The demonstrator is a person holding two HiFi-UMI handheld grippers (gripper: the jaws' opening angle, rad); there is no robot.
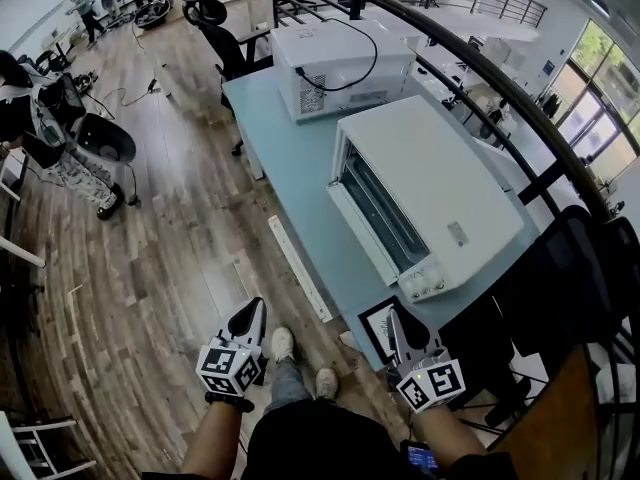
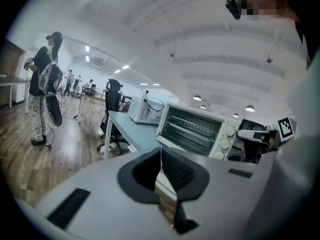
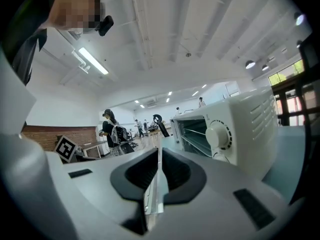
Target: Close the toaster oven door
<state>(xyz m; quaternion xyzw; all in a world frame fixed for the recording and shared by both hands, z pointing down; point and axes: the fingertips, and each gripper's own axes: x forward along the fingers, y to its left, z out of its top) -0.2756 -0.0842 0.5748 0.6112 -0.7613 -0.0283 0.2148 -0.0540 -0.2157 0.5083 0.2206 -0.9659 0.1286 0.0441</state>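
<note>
A white toaster oven (image 1: 430,193) stands on the pale blue table (image 1: 290,158), its glass door (image 1: 382,208) facing left. The door looks upright against the front, with the racks showing through the glass. The same oven (image 2: 195,130) shows ahead in the left gripper view, and its knobs (image 3: 220,134) show close on the right in the right gripper view. My left gripper (image 1: 252,310) hangs over the wood floor, clear of the table, jaws shut and empty (image 2: 161,154). My right gripper (image 1: 397,320) is by the table's near corner, short of the knobs, shut and empty (image 3: 159,154).
A second white appliance (image 1: 335,68) with a black cable sits at the table's far end. Black office chairs (image 1: 215,18) stand beyond it. A curved dark railing (image 1: 520,118) runs along the right. A white strip (image 1: 300,268) lies on the floor. A person (image 2: 42,84) stands to the left.
</note>
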